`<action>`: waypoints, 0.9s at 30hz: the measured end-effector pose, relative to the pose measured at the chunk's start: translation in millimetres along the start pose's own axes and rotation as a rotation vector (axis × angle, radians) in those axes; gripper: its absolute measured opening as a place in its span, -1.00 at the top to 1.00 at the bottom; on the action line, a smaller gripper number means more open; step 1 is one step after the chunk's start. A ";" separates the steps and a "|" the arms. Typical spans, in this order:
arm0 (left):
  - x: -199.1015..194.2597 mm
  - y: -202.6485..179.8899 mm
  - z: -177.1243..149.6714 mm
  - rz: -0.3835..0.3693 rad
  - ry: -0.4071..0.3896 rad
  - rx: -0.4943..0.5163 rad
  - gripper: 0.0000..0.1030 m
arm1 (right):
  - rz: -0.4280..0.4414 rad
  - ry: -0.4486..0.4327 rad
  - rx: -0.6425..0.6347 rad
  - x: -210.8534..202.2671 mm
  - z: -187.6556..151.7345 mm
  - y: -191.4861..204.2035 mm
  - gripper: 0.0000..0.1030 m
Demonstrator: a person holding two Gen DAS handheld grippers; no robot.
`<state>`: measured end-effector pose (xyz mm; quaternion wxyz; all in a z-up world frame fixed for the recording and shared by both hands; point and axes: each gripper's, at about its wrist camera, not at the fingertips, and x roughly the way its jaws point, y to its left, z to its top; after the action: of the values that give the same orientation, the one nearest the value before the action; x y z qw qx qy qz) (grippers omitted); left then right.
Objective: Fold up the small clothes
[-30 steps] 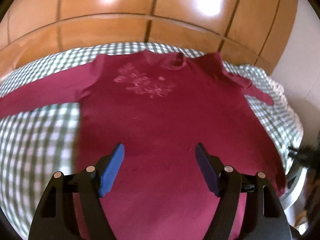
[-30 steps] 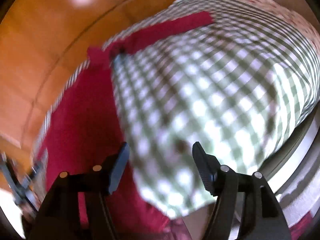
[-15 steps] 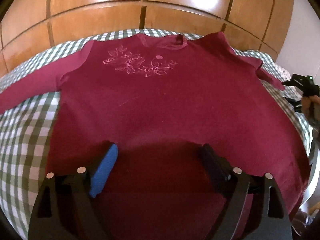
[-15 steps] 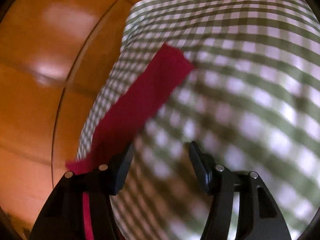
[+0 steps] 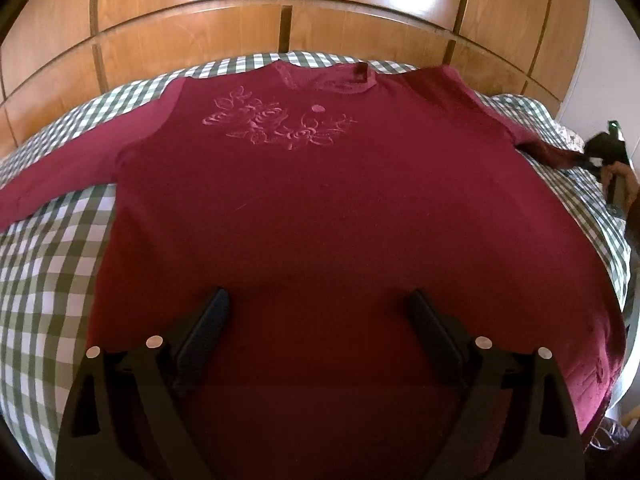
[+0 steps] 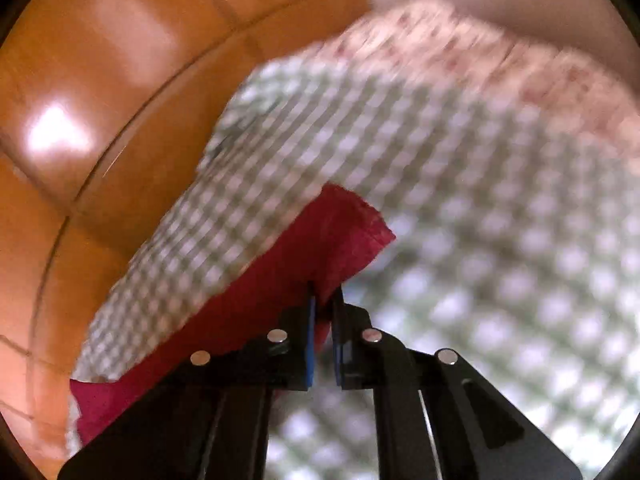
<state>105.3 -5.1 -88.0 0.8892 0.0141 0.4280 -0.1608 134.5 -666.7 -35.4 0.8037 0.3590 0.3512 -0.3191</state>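
One maroon long-sleeved shirt lies spread flat, front up, on a bed covered by a green-and-white checked sheet, its neckline toward the wooden panelled wall. The left gripper hovers over the shirt's lower middle, jaws wide and opening, with nothing pinched between them; the cloth lies below the fingertips.

The left wrist view takes in the whole shirt with its pale flower embroidery on the chest, and at far right the right gripper at the end of the sleeve. The right wrist view shows what that one cannot: the right gripper closed tight on the sleeve cuff, which rises off the blurred checked sheet, with a floral-print fabric beyond.

Counted: one shirt, two sleeves, two grippers.
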 end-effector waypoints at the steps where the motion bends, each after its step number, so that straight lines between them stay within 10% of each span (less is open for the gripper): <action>1: 0.3 -0.2 -0.1 0.001 0.000 0.002 -0.76 | -0.035 0.006 0.016 2.5 3.6 -16.3 0.89; 5: 0.6 0.1 0.3 0.002 0.001 0.001 -0.76 | -0.010 0.083 0.055 18.4 -2.8 -41.4 0.87; 11: 0.6 2.4 -0.2 -0.003 -0.002 -0.001 -0.76 | 0.098 0.080 0.063 -12.9 -26.8 -35.8 -0.15; 19: -0.4 6.4 -1.9 -0.022 -0.018 -0.008 -0.76 | 0.410 0.309 -0.322 -73.4 -142.5 55.9 -0.23; 27: -6.1 10.5 -6.0 -0.056 -0.039 -0.034 -0.76 | 0.427 0.408 -0.645 -137.2 -278.3 81.5 -0.15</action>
<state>100.3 7.5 -88.4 0.8927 -0.0161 0.4134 -0.1789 28.1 -364.0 -35.6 0.8368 0.2099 0.5024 0.0578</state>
